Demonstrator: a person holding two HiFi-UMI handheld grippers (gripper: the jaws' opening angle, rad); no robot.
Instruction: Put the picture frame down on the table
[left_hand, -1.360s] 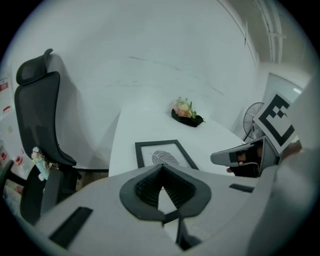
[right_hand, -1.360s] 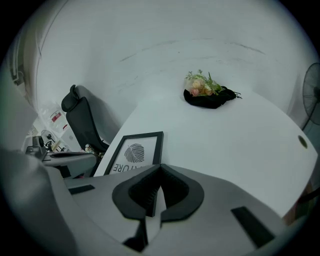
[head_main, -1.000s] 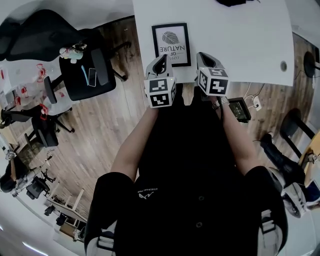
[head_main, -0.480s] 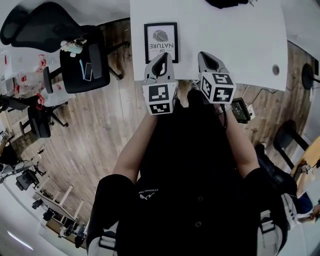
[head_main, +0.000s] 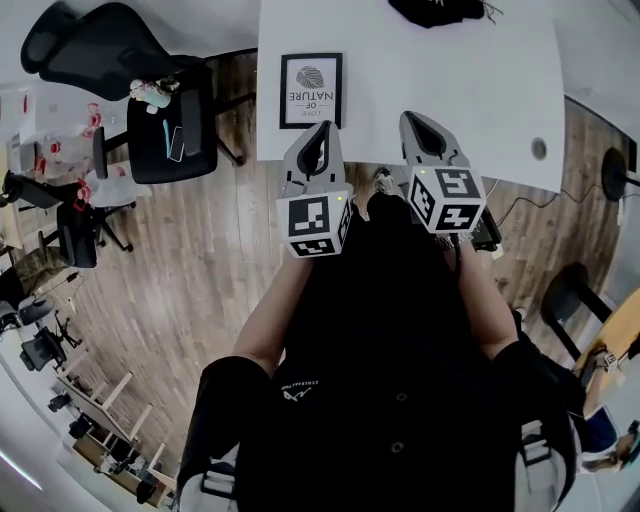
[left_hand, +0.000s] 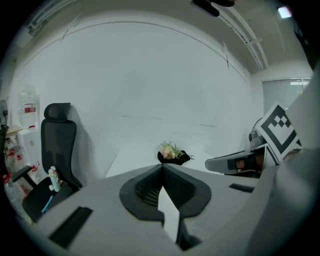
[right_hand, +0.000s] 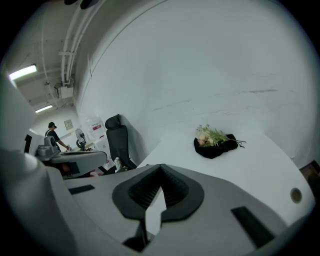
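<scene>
While the picture frame (head_main: 311, 90) lies flat on the white table (head_main: 470, 80), close to the table's near left corner, both grippers are held apart from it over the near edge. Its black border surrounds a white print with a fingerprint mark and a few words that appear upside down from the head view. The left gripper (head_main: 324, 135) points toward the frame's near right corner with its tip just short of it and not touching; in the left gripper view its jaws (left_hand: 162, 168) meet at the tips and nothing sits between them. The right gripper (head_main: 418, 125) is to the right of the left one, near it and roughly parallel, above bare tabletop; in the right gripper view its jaws (right_hand: 160, 168) are likewise pressed together at the tips and carry nothing. Each gripper shows at the edge of the other's view. At the far end of the table lies a black cloth (head_main: 435, 8) with a small bunch of flowers on it, seen straight ahead from the left gripper (left_hand: 172, 154) and a little to the right from the right gripper (right_hand: 216, 142). A round cable hole (head_main: 540, 149) sits near the table's right near corner. To the left of the table, on the wooden floor (head_main: 200, 260), stands a black office chair (head_main: 165, 135) with small items on its seat. The person's black top fills the near part of the head view.
</scene>
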